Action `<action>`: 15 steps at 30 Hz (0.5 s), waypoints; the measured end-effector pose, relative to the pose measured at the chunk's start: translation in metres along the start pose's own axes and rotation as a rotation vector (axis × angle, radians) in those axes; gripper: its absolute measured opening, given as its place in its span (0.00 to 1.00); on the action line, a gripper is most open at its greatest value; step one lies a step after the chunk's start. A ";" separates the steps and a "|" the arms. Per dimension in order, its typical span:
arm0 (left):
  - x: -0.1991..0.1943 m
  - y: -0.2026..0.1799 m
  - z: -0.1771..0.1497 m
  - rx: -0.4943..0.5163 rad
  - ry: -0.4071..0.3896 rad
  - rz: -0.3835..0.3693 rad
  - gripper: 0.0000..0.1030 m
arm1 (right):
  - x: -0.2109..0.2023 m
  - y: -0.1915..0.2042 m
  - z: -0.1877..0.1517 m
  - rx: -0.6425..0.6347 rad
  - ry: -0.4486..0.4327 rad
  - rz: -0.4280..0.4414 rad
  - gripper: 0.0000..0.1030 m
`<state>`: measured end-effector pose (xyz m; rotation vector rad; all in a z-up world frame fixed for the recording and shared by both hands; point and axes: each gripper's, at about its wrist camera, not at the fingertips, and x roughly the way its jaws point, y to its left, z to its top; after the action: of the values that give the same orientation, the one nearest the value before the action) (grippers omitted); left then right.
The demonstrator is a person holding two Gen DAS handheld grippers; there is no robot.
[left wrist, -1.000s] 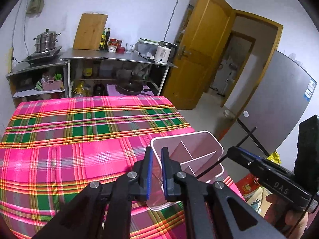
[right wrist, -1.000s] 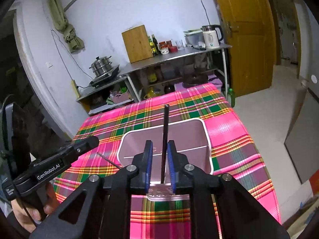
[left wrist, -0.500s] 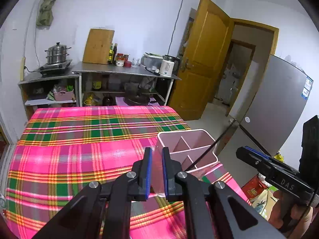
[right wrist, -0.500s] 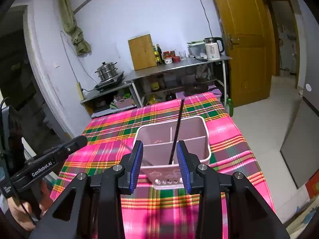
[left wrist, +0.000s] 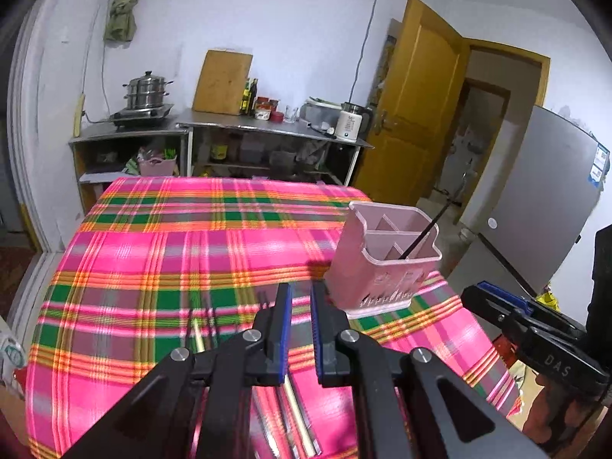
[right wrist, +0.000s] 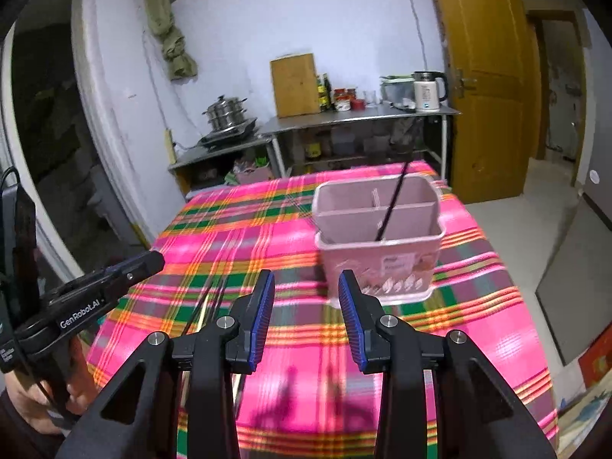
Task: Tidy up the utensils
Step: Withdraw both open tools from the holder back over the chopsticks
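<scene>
Pink holder (right wrist: 378, 244) upright on plaid cloth (right wrist: 244, 237), 1 black chopstick (right wrist: 390, 206) leaning in its front compartment. R gripper (right wrist: 306, 298) near holder, jaws spread, nothing between. L gripper (left wrist: 300, 311) left of holder, jaws nearly together, empty, above loose chopsticks (left wrist: 199, 329).

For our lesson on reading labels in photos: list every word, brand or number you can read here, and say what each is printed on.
"GenRobot.AI": side of the left hand-held gripper.
"DAS": side of the right hand-held gripper.
Sticker on the grey fridge: too small to read.
Kettle and jar labels: blurred.
Print on the pink utensil holder: unreadable.
</scene>
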<state>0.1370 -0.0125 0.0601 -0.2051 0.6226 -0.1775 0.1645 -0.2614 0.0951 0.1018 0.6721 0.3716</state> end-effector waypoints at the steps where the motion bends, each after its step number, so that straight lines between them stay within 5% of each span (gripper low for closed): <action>1: -0.001 0.003 -0.004 -0.002 0.003 0.005 0.09 | 0.002 0.005 -0.004 -0.010 0.013 0.009 0.35; 15: 0.022 0.076 -0.064 -0.094 0.152 0.108 0.14 | 0.058 0.027 -0.051 -0.028 0.171 0.091 0.33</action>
<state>0.1245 0.0470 -0.0221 -0.2497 0.7917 -0.0598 0.1667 -0.2162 0.0269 0.0750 0.8328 0.4806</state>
